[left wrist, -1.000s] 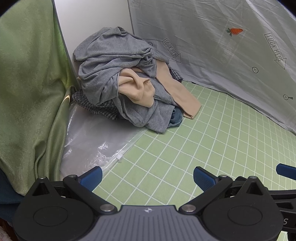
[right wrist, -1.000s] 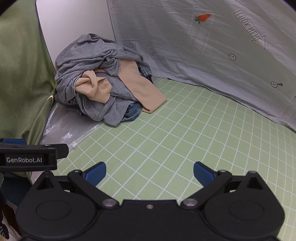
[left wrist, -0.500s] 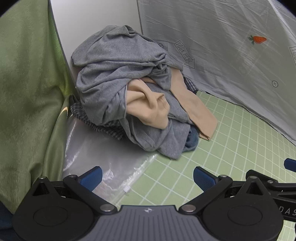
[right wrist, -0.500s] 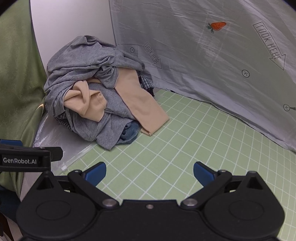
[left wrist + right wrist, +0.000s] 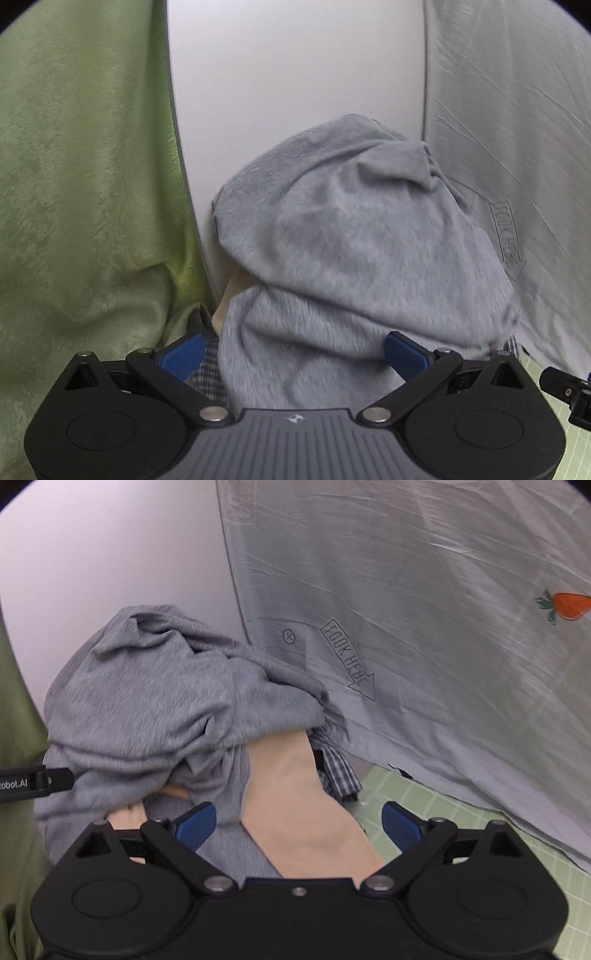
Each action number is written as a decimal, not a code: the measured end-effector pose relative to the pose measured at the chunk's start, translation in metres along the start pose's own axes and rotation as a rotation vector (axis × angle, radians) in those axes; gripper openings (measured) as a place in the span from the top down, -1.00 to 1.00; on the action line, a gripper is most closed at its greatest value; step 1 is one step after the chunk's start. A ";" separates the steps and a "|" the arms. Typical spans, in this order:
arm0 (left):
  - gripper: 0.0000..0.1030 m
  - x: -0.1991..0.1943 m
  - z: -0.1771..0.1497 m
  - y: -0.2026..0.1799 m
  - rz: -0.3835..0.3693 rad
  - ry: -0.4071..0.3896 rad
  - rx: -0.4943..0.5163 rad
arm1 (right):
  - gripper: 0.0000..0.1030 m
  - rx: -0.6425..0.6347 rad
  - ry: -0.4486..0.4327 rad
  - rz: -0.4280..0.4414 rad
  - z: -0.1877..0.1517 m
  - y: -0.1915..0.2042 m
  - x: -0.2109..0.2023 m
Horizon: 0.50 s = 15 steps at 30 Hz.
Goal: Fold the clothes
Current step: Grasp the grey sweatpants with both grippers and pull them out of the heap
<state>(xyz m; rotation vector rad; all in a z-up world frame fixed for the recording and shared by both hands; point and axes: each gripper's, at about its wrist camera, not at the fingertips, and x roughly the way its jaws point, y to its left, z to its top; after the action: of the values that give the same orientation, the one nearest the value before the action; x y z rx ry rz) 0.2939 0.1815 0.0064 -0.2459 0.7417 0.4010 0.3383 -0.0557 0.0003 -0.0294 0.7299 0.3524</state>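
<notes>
Closing those wide jaws risked pinching several layers: your left gripper (image 5: 293, 350) straddled the grey top (image 5: 351, 240), your right gripper (image 5: 297, 821) the beige garment (image 5: 295, 805).

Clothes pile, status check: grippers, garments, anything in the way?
Left gripper open, straddling grey garment. Right gripper open over beige garment. Nothing gripped. Pile tangled; checked cloth beneath.

Count at the clothes pile: one grey garment (image 5: 354, 236) on top, one beige garment (image 5: 295, 794), one checked garment (image 5: 338, 771). Total three kinds distinguishable; more may be buried, cannot tell. Grippers: two, the left gripper (image 5: 293, 354) and right gripper (image 5: 298, 821). Backdrop: one carrot print (image 5: 567, 605), one "LOOK HERE" arrow (image 5: 349, 661) visible.
</notes>
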 end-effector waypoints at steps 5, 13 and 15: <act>-0.51 0.031 0.014 0.006 -0.063 0.035 -0.073 | -0.70 0.118 0.002 0.137 0.043 -0.001 0.046; 0.38 0.025 0.007 -0.006 -0.075 -0.013 0.016 | 0.46 0.105 0.007 0.278 0.052 0.022 0.072; 0.52 0.020 0.007 -0.009 -0.069 -0.025 0.045 | 0.94 0.055 -0.023 0.274 0.050 0.029 0.064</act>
<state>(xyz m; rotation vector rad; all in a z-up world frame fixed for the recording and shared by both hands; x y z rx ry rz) 0.3149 0.1813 -0.0017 -0.2230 0.7145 0.3211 0.4055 -0.0017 -0.0021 0.1273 0.7222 0.5928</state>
